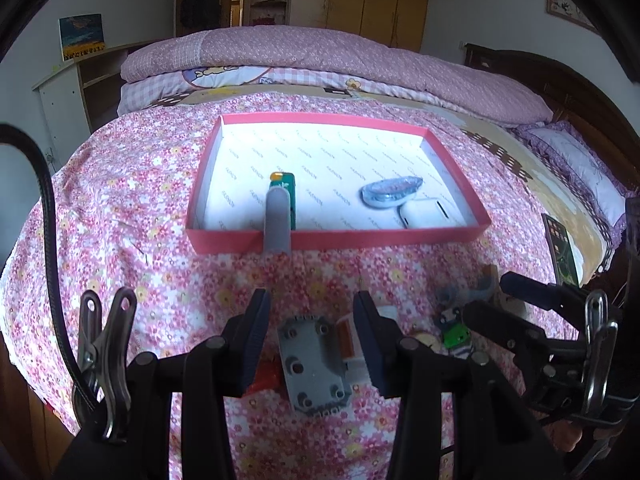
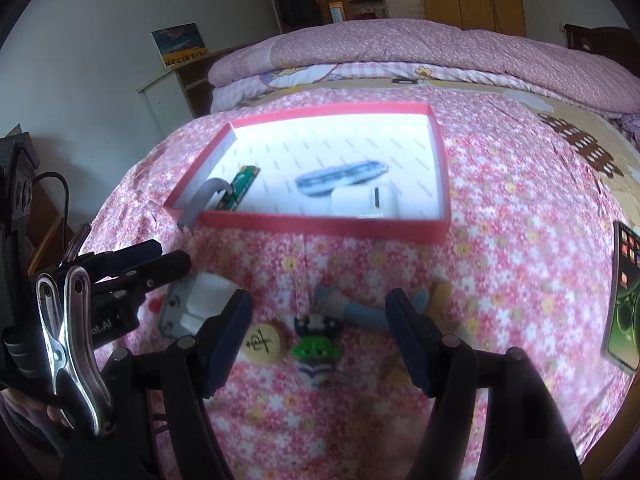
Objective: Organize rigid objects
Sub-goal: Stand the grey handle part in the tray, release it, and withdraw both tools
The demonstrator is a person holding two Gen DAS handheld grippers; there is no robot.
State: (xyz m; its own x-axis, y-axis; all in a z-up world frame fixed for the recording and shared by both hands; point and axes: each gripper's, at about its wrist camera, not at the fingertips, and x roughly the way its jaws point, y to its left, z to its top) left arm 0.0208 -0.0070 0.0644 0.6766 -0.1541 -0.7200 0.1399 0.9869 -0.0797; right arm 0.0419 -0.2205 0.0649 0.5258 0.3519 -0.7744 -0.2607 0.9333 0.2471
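Red-rimmed tray (image 1: 338, 240) lies on the floral bedspread (image 1: 132, 184), holding a green lighter (image 1: 285, 192). Nearer than the tray: left gripper (image 1: 312, 344), jaws partly open, straddling grey block (image 1: 312, 368) without contact; right gripper (image 2: 320, 336), wider open, empty, above green figurine (image 2: 316, 346).

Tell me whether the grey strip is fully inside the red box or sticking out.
Sticking out. The grey strip lies across the near wall of the red box: its far end sits inside beside the green item, its near end hangs outside over the bedspread.
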